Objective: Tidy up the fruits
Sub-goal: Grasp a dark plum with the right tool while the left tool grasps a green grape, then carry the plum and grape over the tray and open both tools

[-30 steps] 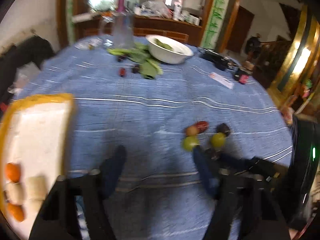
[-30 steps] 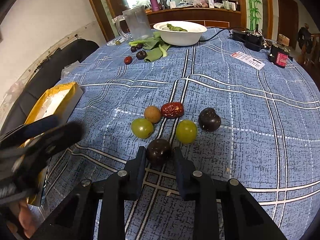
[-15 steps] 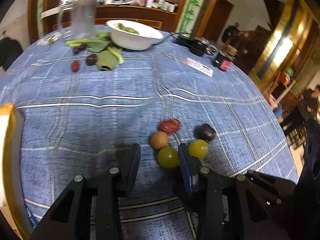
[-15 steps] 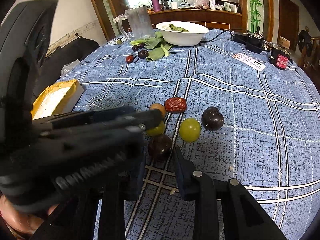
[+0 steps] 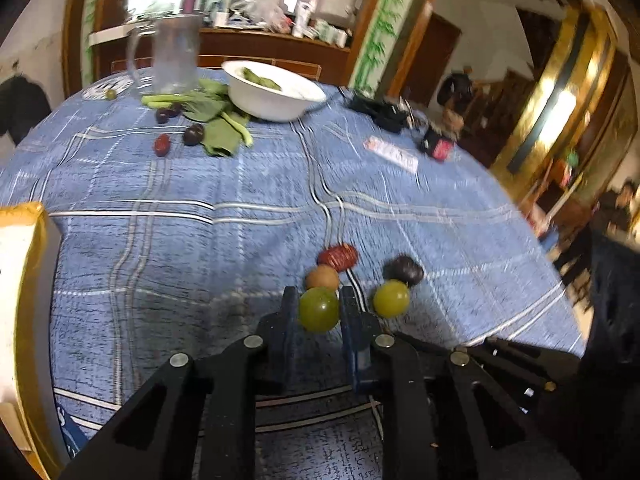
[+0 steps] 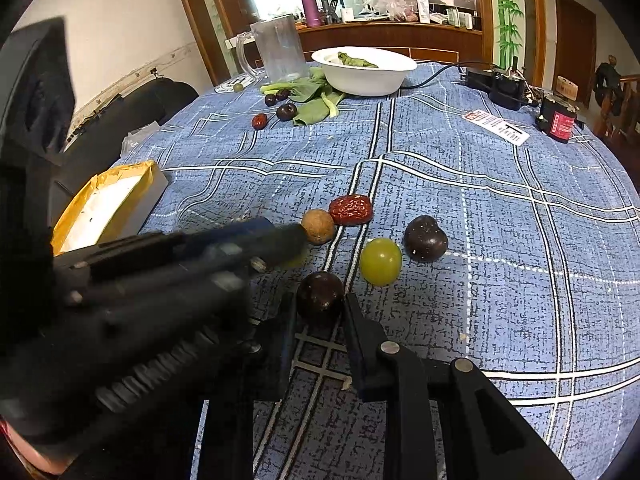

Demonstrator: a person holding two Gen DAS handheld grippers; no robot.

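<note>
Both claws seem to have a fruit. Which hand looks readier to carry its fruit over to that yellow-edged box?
Probably the left. Its gripper is shut on a green fruit, and the box lies on its side. The right gripper holds a dark fruit, farther away.

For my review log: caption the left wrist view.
Left gripper shut on a green fruit beside four loose fruits on blue tablecloth.

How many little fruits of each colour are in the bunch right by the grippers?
Green round fruits: 2
Dark purple round fruits: 2
Red wrinkled date: 1
Brown round fruit: 1
Total: 6
</note>
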